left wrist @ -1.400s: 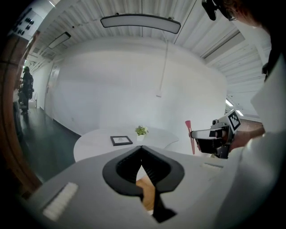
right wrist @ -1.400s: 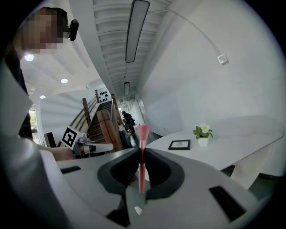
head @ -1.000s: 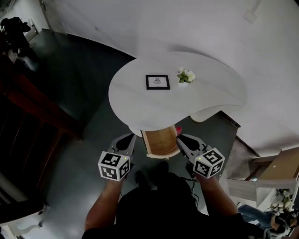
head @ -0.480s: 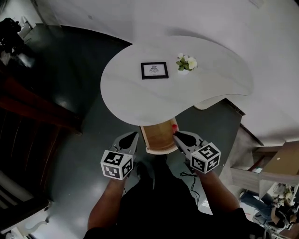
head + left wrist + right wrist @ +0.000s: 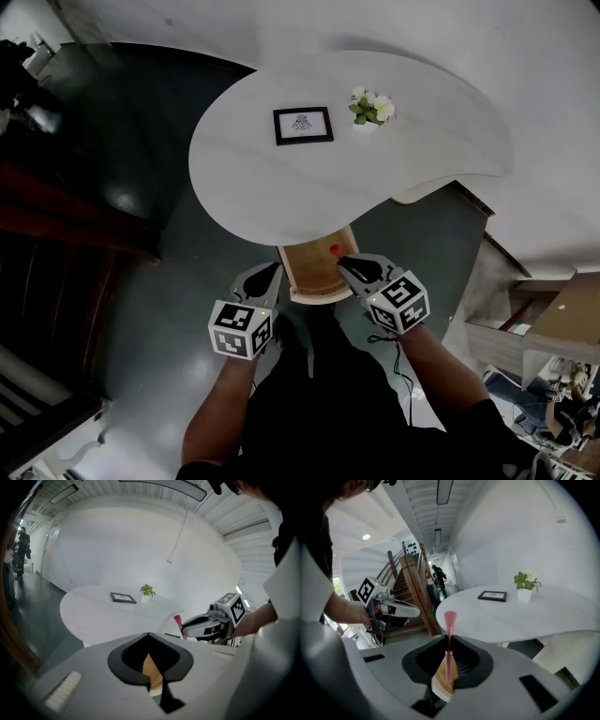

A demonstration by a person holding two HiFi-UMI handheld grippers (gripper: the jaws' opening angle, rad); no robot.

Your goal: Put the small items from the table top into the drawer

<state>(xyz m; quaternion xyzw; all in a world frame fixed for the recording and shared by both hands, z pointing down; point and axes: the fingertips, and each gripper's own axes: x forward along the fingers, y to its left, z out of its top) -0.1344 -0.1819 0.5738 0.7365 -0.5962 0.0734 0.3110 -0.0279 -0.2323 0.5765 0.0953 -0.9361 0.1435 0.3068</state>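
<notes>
White tabletop [image 5: 253, 192] carries one picture frame [image 5: 302, 125] and one potted plant [image 5: 369, 108]. Your right gripper [image 5: 343, 262] is clamped on one pink brush [image 5: 450, 634] above the single open drawer [image 5: 314, 274]. Your left gripper [image 5: 274, 271] has its jaws together, holding nothing.

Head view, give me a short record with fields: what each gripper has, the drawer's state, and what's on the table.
right gripper: shut on a pink brush, bristle end sticking out past the jaws, over the drawer
left gripper: shut, nothing between the jaws, at the drawer's left side
drawer: open, below the near edge of the table
on table: picture frame, potted plant
</notes>
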